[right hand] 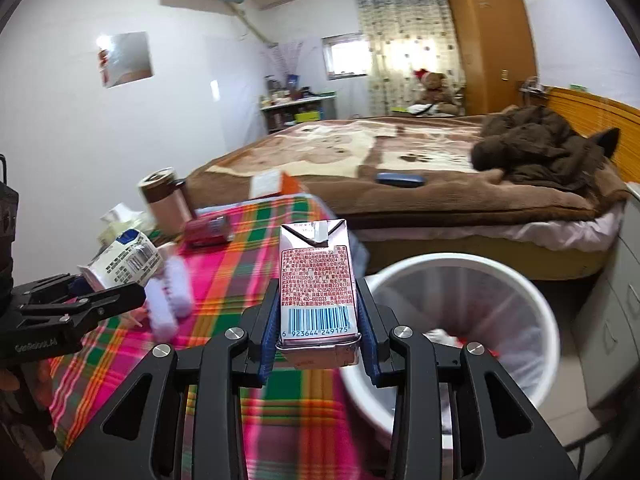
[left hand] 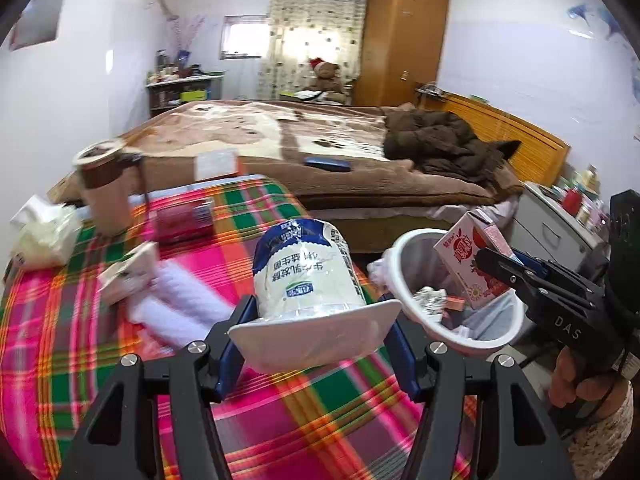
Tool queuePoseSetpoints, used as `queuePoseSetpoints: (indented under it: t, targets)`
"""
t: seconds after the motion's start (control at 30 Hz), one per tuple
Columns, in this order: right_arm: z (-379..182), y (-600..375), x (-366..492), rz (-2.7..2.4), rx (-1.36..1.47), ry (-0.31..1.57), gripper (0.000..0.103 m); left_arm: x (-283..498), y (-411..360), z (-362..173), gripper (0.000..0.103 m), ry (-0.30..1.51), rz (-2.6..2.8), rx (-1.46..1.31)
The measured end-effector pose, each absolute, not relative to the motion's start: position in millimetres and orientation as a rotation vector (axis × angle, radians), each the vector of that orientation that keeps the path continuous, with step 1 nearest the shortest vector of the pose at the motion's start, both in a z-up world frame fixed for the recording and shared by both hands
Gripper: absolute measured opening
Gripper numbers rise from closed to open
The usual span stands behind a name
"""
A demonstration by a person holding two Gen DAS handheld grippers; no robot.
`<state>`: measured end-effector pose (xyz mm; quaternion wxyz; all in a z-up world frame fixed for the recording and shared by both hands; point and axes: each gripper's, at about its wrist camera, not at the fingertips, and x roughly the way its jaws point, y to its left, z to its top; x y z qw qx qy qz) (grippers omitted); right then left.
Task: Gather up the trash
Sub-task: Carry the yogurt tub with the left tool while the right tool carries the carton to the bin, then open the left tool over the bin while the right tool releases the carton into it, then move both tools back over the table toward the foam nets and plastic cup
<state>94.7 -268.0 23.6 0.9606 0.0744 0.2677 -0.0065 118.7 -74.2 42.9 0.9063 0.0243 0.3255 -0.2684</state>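
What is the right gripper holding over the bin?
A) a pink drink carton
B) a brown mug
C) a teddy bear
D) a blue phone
A: the right gripper is shut on the pink drink carton, its barcode side up, with the white bin just beyond it. The left wrist view shows the same carton above the bin.

Plaid tablecloth (left hand: 280,420), pink, green and orange, spread beneath the gripper. Brown lidded tumbler (left hand: 105,188), upright, far left ahead. Tissue pack (left hand: 44,236), left of the tumbler. White fluffy roll (left hand: 176,304), lying left of the gripper. Bed with brown blanket (left hand: 260,136), beyond the table. Dark brown jacket (left hand: 444,144), heaped on the bed, right ahead. Teddy bear (left hand: 326,80), in the far background. Wooden wardrobe (left hand: 404,36), far right.
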Motion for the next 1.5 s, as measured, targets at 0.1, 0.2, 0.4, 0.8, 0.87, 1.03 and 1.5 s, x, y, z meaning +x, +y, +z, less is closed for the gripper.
queuePoseSetpoints:
  t: [0.1, 0.2, 0.4, 0.8, 0.87, 1.03, 1.5]
  targets:
    - [22.6, -281.3, 90.7, -0.064, 0.156, 0.540, 0.036, 117.9, -95.4, 44.1, 0.063, 0.669, -0.595, 0.058]
    - [21.3, -295.6, 87.6, -0.104, 0.169, 0.542, 0.036, 116.7, -117.1, 43.9, 0.063, 0.668, -0.644, 0.066]
    - [15.4, -318.0, 84.3, -0.169, 0.185, 0.562, 0.036, 117.3, -159.0, 43.2, 0.063, 0.679, -0.733, 0.077]
    - [-9.6, -359.9, 88.8, -0.274, 0.227, 0.656, 0.036, 123.3, -232.1, 15.5, 0.063, 0.769, -0.828, 0.125]
    - [-13.5, -363.8, 89.6, -0.282, 0.233, 0.668, 0.036, 125.2, -239.9, 11.2, 0.063, 0.784, -0.829, 0.130]
    - [-19.3, -371.6, 93.1, -0.298, 0.234, 0.689, 0.036, 133.5, -251.4, 2.1, 0.064, 0.815, -0.828, 0.137]
    - [-20.5, -371.8, 94.1, -0.310, 0.222, 0.697, 0.065, 142.0, -233.2, -0.3, 0.081, 0.829, -0.802, 0.094]
